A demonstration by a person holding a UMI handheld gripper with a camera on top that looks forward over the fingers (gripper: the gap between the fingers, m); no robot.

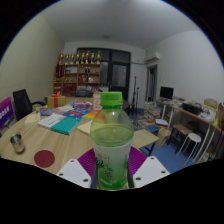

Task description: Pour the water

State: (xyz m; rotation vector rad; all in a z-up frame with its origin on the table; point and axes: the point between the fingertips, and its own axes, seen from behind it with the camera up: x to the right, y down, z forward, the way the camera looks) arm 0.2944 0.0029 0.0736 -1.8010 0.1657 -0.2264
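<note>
Between gripper [111, 172] fingers: green-capped bottle [111, 143], upright, pinched by both pads, above desk [60, 140] near edge. Carry step; next likely tilt over cup [17, 143].

Clear glossy plastic bottle [111, 150] (green cap [111, 100])

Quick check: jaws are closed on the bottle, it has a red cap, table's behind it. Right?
Not quite: the cap is green, not red, as the gripper view shows. The rest holds: the jaws are closed on the bottle, with the table behind it.
</note>
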